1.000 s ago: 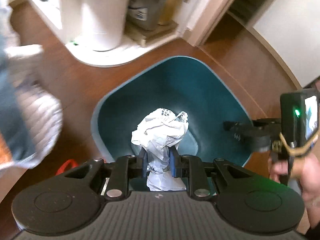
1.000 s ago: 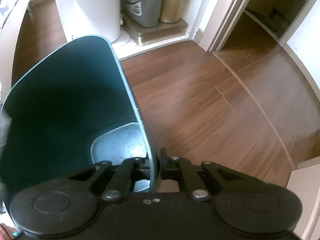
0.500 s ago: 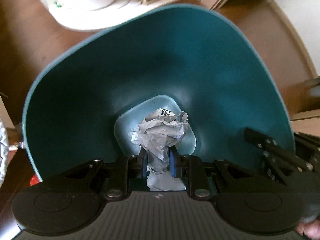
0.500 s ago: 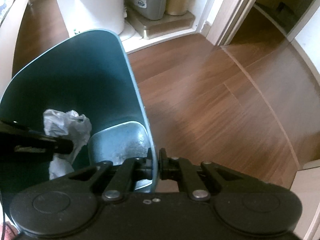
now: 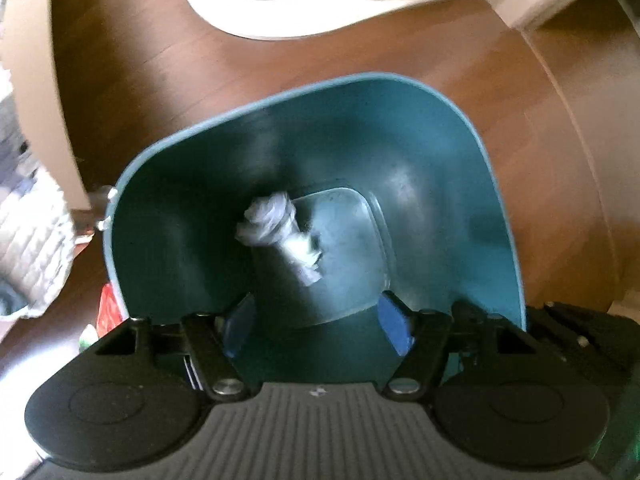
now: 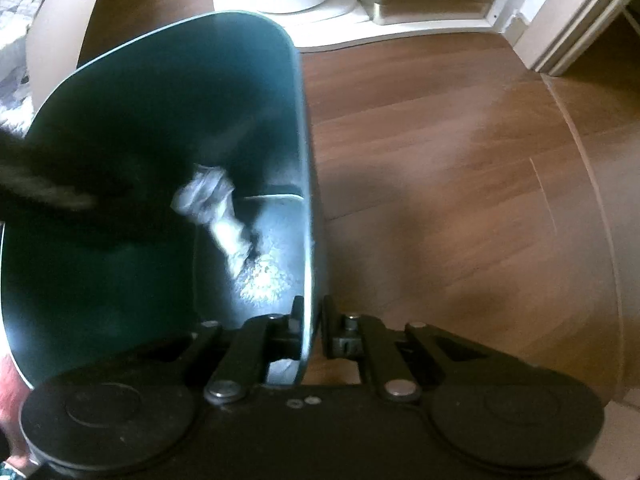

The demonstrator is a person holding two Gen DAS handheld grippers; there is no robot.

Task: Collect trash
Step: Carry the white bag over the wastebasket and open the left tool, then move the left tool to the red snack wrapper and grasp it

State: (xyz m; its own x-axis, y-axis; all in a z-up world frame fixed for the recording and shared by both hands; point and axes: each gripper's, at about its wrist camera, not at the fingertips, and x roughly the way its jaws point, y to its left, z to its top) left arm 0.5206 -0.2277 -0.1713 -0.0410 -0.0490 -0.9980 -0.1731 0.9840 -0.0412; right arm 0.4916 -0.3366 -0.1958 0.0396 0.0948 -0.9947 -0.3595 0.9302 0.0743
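Released since the earlier frame, the crumpled paper (image 5: 280,228) drops below the opening, empty left gripper (image 5: 316,320) into the teal bin (image 5: 440,152). Right gripper (image 6: 312,320) pinches the rim; slippage could tip it.

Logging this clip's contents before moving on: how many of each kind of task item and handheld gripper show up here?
Teal plastic trash bin: 1
Crumpled white paper wad, loose inside the bin: 1
Handheld grippers: 2, namely the left gripper, its fingers opening with nothing between them, and the right gripper, clamped on the bin's wall
Total: 4
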